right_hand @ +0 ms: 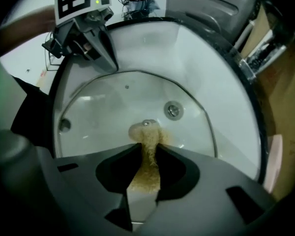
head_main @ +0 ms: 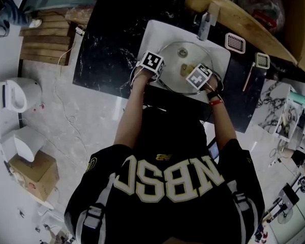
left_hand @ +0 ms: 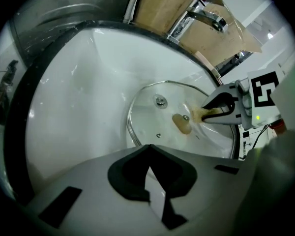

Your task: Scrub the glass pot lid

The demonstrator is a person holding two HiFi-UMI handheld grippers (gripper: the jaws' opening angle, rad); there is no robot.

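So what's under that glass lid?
Through the glass lid you see the white sink and its drain. The sponge hides a small patch.

The head view looks steeply down over the sink. Both gripper views sit close, sharing the glass pot lid.

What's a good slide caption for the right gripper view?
Right gripper presses a tan scrubber onto the glass pot lid in the white sink.
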